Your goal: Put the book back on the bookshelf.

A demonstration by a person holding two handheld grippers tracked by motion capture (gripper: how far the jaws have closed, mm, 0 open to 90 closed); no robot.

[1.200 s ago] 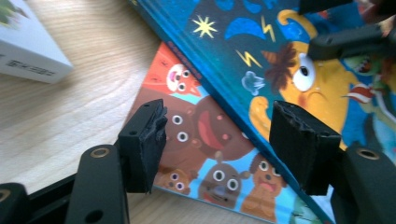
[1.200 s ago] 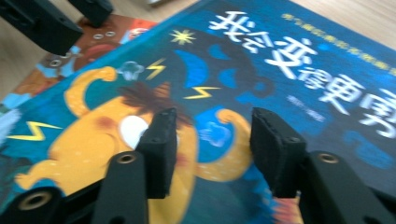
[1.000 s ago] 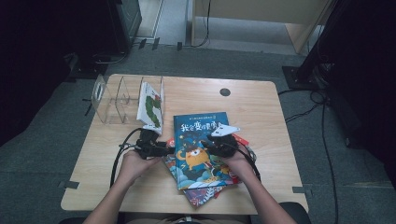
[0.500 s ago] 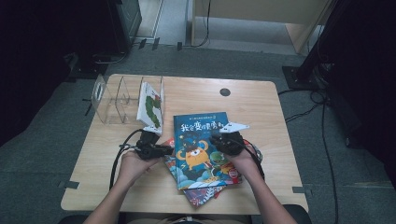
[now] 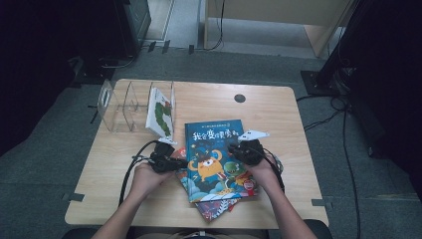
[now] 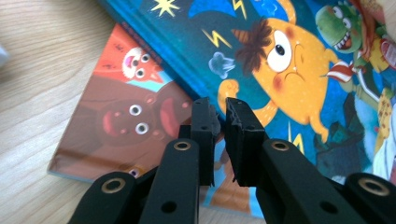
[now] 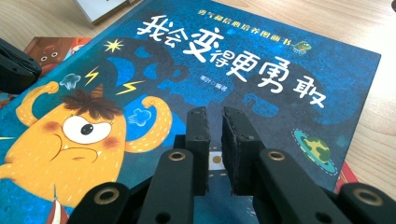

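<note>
Tabletop of pale wood (image 5: 278, 107) carries a clear acrylic book rack (image 5: 119, 107) at its far left corner. Toward the person from that rack lies the blue hardcover picture book with a yellow monster (image 5: 216, 159), topmost on a small stack, long axis running away from the person. The left gripper (image 5: 178, 163) sits at the book's left edge, the right gripper (image 5: 235, 149) over its right part, equally near. Both have just been closing; jaws nearly together, nothing between them.
</note>
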